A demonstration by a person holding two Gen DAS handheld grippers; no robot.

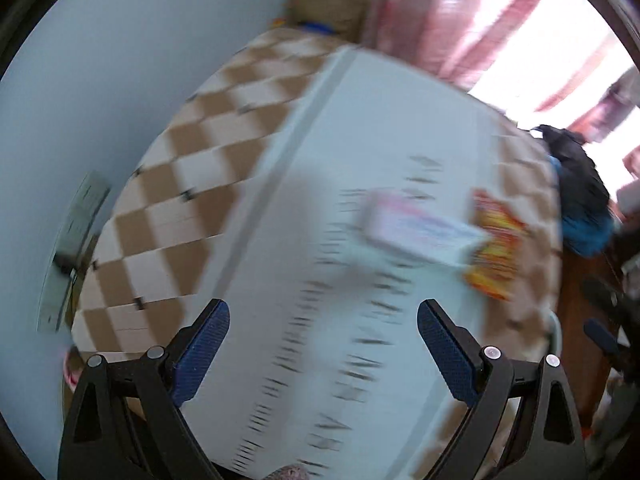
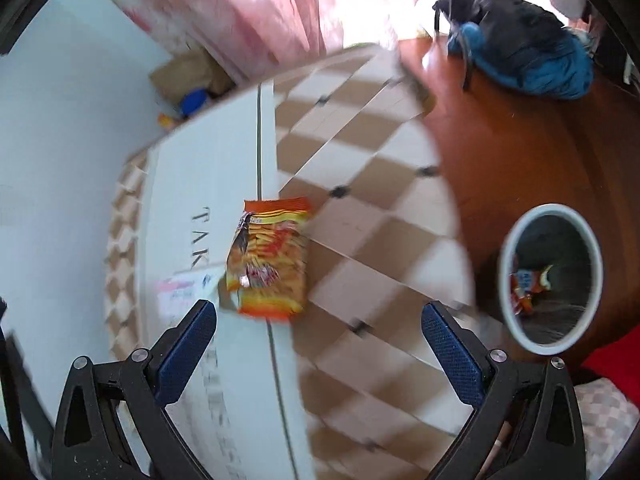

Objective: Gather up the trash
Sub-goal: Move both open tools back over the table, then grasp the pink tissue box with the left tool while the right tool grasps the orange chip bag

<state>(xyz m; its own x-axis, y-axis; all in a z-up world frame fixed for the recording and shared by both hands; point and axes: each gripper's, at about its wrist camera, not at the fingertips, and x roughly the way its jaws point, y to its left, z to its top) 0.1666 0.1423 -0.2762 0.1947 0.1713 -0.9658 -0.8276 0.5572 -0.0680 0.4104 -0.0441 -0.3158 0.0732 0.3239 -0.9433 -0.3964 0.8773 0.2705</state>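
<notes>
An orange and yellow snack wrapper [image 2: 269, 258] lies on the white sheet [image 2: 216, 184] of the table, just ahead of my open right gripper [image 2: 319, 322]. A pale pink and white packet [image 2: 182, 290] lies to its left, by the left finger. In the left wrist view the same packet [image 1: 420, 228] and snack wrapper [image 1: 496, 244] appear blurred, ahead and to the right of my open left gripper [image 1: 323, 322]. Nothing is between either pair of fingers. A white-rimmed bin [image 2: 550, 276] stands on the floor at the right with a wrapper [image 2: 528, 282] inside.
The table carries a brown and white checked cloth [image 2: 360, 168]. A black and blue bag [image 2: 520, 52] lies on the wooden floor [image 2: 500, 152] beyond the table. A cardboard box [image 2: 188, 72] sits by the pink curtain [image 2: 260, 4]. A pale wall [image 1: 80, 100] stands on the left.
</notes>
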